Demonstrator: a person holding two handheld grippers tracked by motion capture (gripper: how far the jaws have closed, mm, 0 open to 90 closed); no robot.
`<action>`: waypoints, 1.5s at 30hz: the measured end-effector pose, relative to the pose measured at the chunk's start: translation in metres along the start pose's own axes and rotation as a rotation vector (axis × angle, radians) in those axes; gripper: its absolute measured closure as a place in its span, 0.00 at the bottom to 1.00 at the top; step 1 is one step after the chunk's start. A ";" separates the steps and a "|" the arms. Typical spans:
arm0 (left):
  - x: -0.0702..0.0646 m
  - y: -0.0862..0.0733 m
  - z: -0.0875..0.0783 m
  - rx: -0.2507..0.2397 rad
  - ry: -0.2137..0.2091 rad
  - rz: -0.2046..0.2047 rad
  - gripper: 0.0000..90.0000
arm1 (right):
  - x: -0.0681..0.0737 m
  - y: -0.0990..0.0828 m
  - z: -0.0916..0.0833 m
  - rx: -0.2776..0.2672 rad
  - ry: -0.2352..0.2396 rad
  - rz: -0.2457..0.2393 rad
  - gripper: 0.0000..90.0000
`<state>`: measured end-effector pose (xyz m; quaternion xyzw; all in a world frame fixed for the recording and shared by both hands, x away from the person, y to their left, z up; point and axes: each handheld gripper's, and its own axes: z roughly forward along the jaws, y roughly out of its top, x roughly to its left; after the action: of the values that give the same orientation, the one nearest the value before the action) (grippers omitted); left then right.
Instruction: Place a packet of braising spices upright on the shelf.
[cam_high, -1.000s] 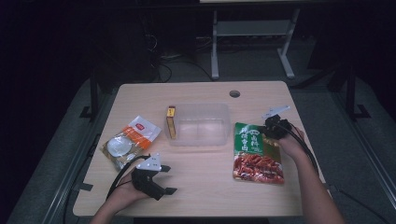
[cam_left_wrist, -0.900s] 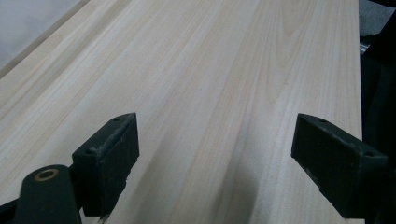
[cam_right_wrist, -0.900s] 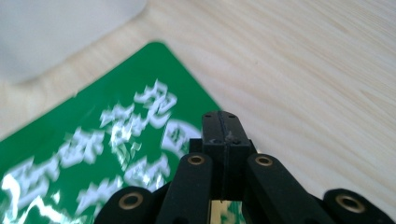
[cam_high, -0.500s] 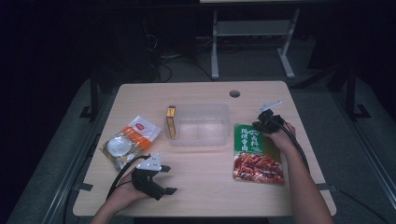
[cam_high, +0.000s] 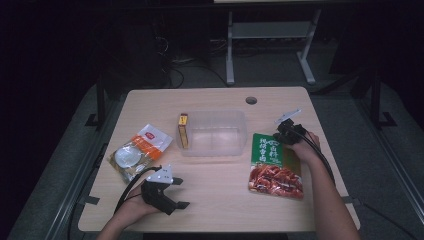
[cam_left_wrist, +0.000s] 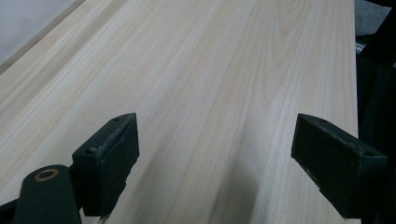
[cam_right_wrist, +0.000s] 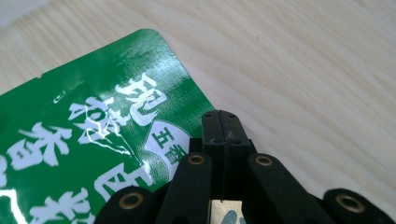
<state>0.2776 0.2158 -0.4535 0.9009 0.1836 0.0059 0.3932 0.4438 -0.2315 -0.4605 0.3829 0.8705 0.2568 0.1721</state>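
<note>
The right gripper (cam_right_wrist: 219, 122), jaws pressed together with nothing visibly between them, has shifted onto the green pouch's (cam_high: 272, 150) top corner, apparently preparing a pickup; the left gripper (cam_high: 172, 192) rests wide open and empty.

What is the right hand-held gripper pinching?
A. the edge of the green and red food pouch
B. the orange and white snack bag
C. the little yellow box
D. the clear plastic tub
A. In the right gripper view, the right hand-held gripper has its jaws closed together on the edge of the green and red food pouch, which lies on the wooden table.
</note>
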 end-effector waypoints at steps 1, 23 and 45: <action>0.000 0.000 0.000 0.000 0.000 0.001 0.16 | -0.001 -0.001 -0.001 0.005 0.001 0.003 1.00; -0.001 0.001 0.000 -0.004 0.001 0.002 0.16 | 0.009 -0.058 -0.055 0.144 0.027 -0.049 1.00; 0.000 0.006 0.001 -0.026 -0.007 0.014 0.16 | 0.038 -0.081 -0.081 0.107 0.081 -0.060 1.00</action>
<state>0.2800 0.2117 -0.4498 0.8971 0.1758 0.0079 0.4054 0.3324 -0.2744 -0.4459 0.3546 0.9003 0.2201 0.1238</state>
